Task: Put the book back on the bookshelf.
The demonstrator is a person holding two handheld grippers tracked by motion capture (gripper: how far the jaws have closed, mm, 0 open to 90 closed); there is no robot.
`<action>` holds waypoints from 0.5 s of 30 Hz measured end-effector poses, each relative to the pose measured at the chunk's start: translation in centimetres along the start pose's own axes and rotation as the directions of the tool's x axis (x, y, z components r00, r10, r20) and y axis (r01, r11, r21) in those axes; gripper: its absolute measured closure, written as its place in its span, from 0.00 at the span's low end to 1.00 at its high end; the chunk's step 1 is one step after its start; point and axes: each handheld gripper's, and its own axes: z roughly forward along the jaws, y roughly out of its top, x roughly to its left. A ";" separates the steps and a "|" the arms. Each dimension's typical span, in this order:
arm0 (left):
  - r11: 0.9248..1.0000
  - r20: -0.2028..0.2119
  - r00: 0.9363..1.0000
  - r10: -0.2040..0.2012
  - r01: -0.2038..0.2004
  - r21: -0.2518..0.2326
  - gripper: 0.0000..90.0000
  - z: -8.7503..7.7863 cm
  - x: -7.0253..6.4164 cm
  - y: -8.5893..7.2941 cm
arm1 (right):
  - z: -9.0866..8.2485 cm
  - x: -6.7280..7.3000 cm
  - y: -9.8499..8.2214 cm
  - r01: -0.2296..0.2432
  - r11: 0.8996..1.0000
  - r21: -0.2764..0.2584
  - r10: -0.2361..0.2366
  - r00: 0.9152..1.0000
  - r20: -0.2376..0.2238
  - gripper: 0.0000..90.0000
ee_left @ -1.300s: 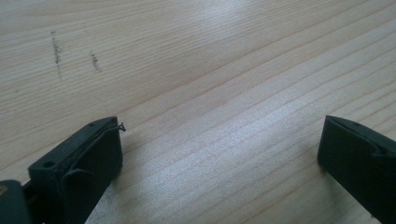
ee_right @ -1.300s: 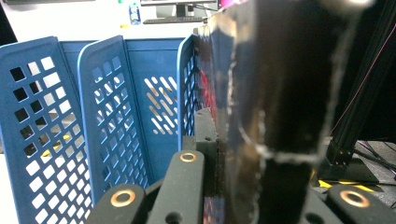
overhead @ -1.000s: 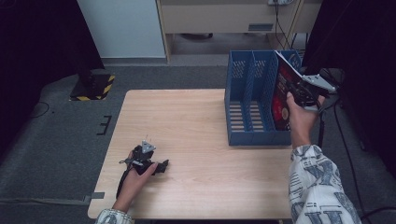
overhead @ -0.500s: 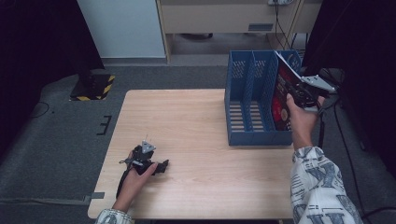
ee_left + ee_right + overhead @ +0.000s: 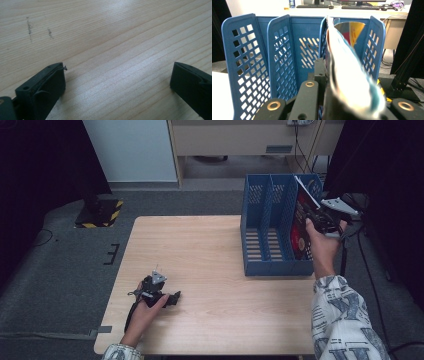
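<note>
Wooden table (image 5: 210, 255), mostly bare; broad open run of board between the two hands, nothing to snag on; blue file rack (image 5: 272, 232) stands at the table's right side, three upright compartments, its right wall close to the table's right edge, so little spare room on that flank

Magazine (image 5: 301, 222), red and dark cover, stands tilted in the rack's rightmost compartment, top corner leaning out above the rim; in the right gripper view its glossy edge runs straight up from the jaws between the two rightmost dividers; likely held thus to steer it down into the slot, or lift it clear, cannot tell which

Right gripper (image 5: 320, 215) clamped on the magazine's near edge, hand raised at the rack's right front corner

Left gripper (image 5: 170, 299) lies low on the board near the front left, jaws spread wide over bare wood, gripping nothing; seemingly parked, out of the way
</note>
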 end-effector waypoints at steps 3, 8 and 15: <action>1.000 0.001 1.000 0.000 0.000 0.000 0.00 0.0 0.0 0.0 | 0.1 0.0 0.2 0.000 1.000 0.002 0.000 1.000 0.000 0.93; 1.000 0.002 1.000 0.001 -0.001 0.000 0.00 0.0 0.0 0.0 | 0.1 0.1 0.5 -0.001 1.000 -0.002 0.001 1.000 0.000 0.92; 1.000 0.004 1.000 0.003 -0.003 0.000 0.00 0.0 0.0 0.0 | 0.2 0.3 1.1 0.006 1.000 0.016 -0.006 1.000 -0.002 0.96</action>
